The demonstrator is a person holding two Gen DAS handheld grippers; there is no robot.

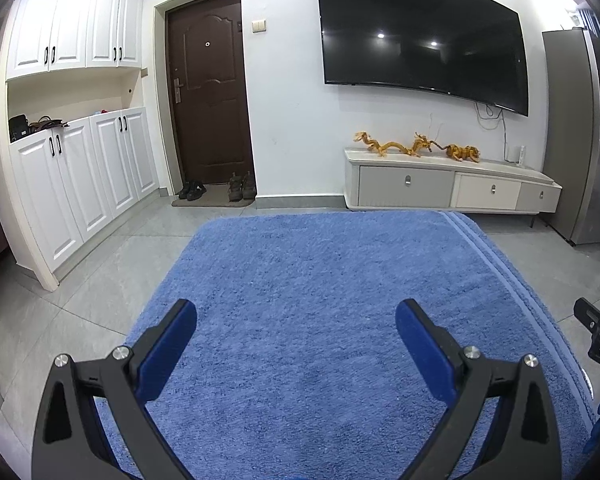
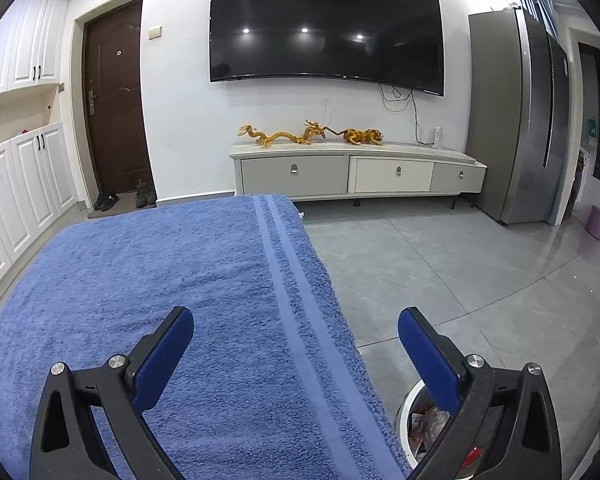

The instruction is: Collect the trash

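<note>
**Both claws wide open, empty, over blue towel**

Left claw [image 1: 296, 316]: jaws spread wide, nothing between them. Blue pads face inward. It hangs over the towel [image 1: 320, 280], which fills the space under and ahead of the fingers. No trash visible on the towel in this view.

Right claw [image 2: 296, 324]: also fully spread, holding nothing. Left finger sits over the towel [image 2: 160, 272]; right finger is past the towel's striped edge, above the grey floor [image 2: 460, 272].

Bin [image 2: 410, 412]: white rim, directly below the right finger, just beside the towel edge. Trash [image 2: 430, 420] is inside it, crumpled wrappers, some red; details too hidden by the finger to tell more. That is the only trash in view.

Part of the right claw's body [image 1: 598, 336] shows at the far right of the left view, level with the left fingers.

Ahead of both claws, beyond the towel:
- TV [image 2: 326, 26] on the wall, off
- cabinet [image 2: 356, 174] under it, three drawers
- dragon [image 2: 284, 134] and tiger [image 2: 362, 136] figures on top
- fridge [image 2: 516, 120] ahead-right
- door [image 1: 210, 92] ahead-left, shoes [image 1: 216, 190] on the mat at its foot
- cupboards [image 1: 76, 120] far left

Purple bucket [image 2: 598, 222] on the floor, far right, well apart from the bin.
</note>
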